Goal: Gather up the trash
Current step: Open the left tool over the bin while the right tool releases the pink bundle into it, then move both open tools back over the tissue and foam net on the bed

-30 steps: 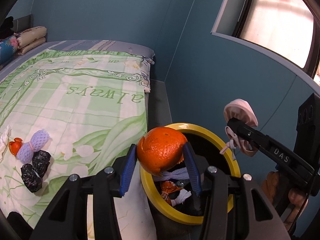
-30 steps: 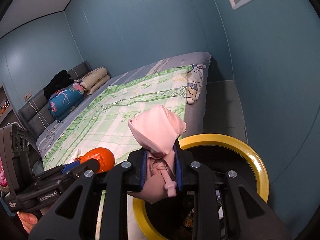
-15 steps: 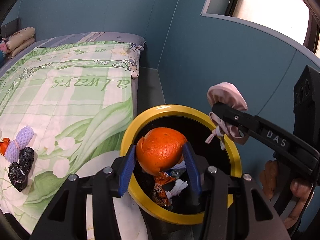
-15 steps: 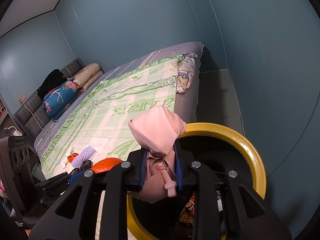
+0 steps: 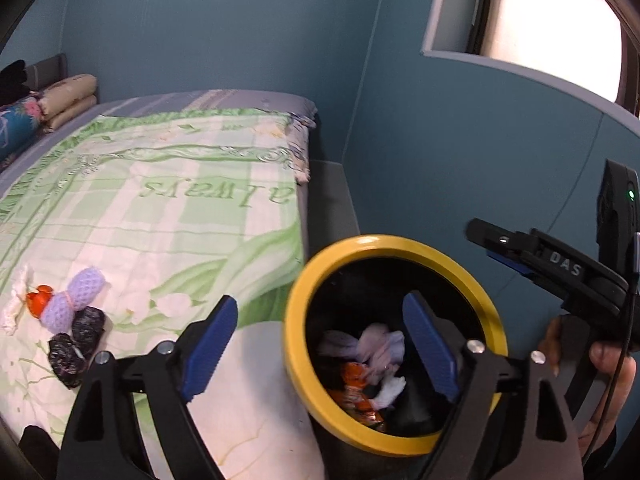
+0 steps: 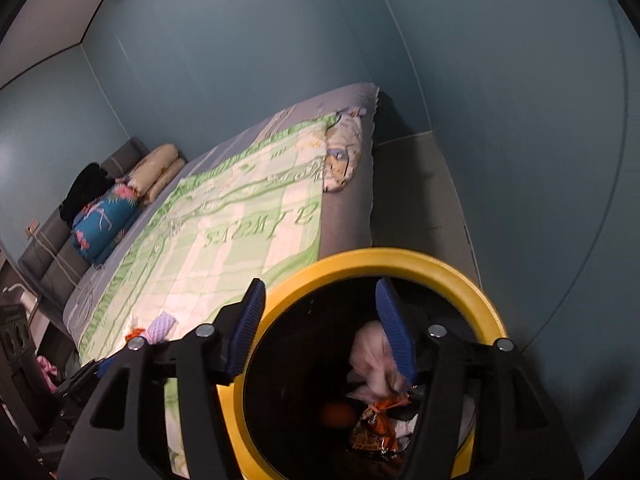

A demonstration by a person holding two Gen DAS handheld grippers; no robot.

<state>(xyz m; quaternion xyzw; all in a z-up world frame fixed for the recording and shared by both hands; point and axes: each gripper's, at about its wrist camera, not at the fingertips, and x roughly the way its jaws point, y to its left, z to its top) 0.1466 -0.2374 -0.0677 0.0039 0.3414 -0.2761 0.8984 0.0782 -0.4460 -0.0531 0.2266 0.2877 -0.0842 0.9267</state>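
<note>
Both grippers, left (image 5: 320,348) and right (image 6: 320,328), hang over the bin (image 5: 308,292) with jaws opening and nothing between them, so the drop looks done, and next comes reaching for the trash (image 5: 72,320) on the bed (image 5: 180,200).

Each hand-held gripper (image 5: 320,336) has black arms, blue ribbed pads (image 5: 208,354), silver screws.

The trash bin (image 5: 394,246) stands on the floor just beside the bed (image 5: 312,208), between it and the wall (image 5: 460,152). Wrappers and tissues (image 5: 370,364) lie in the bin. On the quilt (image 5: 180,216), left of the bin, lie more scraps (image 5: 68,320). Pillows (image 5: 66,96) sit at the bed's far end.
</note>
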